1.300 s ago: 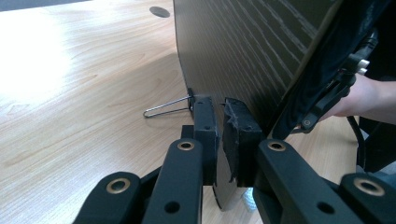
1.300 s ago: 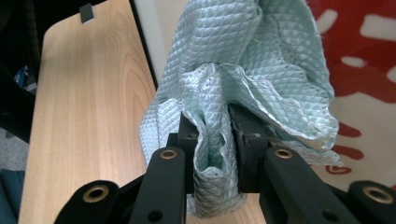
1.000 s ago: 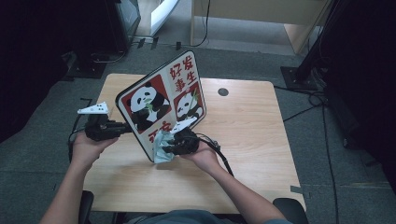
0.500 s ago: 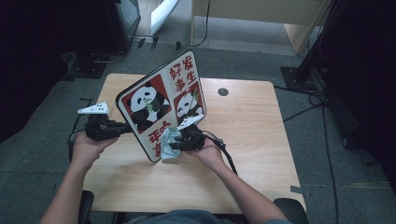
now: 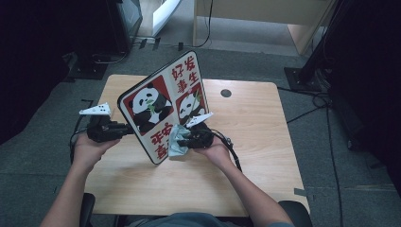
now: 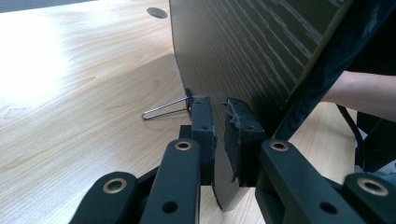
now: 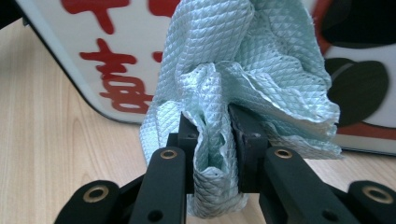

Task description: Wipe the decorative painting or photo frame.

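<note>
The panda board (image 5: 163, 106) stands tilted near the middle of the wooden table (image 5: 255, 118). The left gripper (image 5: 124, 128) is at 9 o'clock of the board and its jaws are closed on the board's edge. The right gripper (image 5: 182, 140), at 5 o'clock of the board, pinches a pale green cloth (image 7: 243, 74), and the cloth touches the printed face

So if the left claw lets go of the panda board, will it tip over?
Probably. The board stands tilted on its lower edge, pinched by the left claw. A thin wire stand behind might catch it. It looks stiff, so the cloth pressing on it could push it.
</note>
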